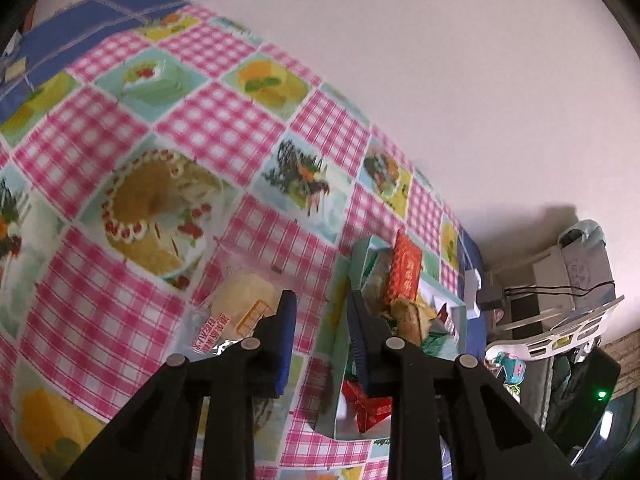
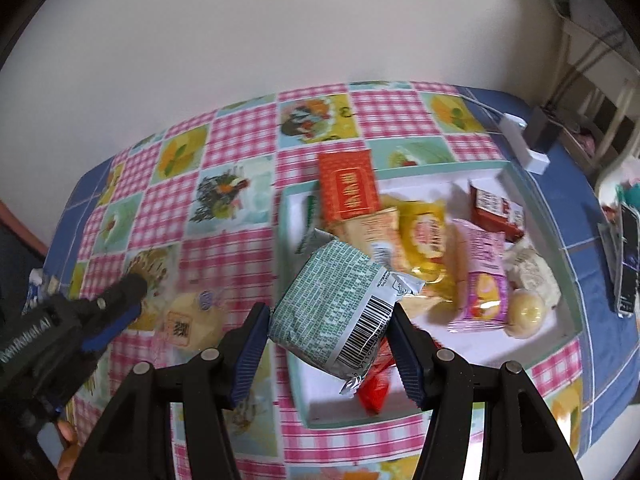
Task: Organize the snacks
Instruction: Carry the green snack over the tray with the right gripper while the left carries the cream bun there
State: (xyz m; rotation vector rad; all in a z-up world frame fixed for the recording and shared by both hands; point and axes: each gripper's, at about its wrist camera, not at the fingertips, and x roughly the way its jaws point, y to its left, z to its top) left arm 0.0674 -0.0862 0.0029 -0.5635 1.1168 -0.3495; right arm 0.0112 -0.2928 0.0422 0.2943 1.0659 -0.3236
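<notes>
Right hand-held gripper clamps a green-and-silver snack packet between its 2 blue pads, above the near-left corner of the tray of mixed snacks. Left hand-held gripper has its jaws drawn together with nothing between them, over the checked tabletop beside a clear-wrapped bun lying left of the tray.

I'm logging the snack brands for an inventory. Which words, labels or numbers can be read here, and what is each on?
No text reads with certainty.
Green packet in the right gripper: barcode and fine print, too small.
Red packet: yellow characters, blurred.
Clear-wrapped bun on the tablecloth: label blurred.
Left gripper: white lettering, partly cut off.
</notes>
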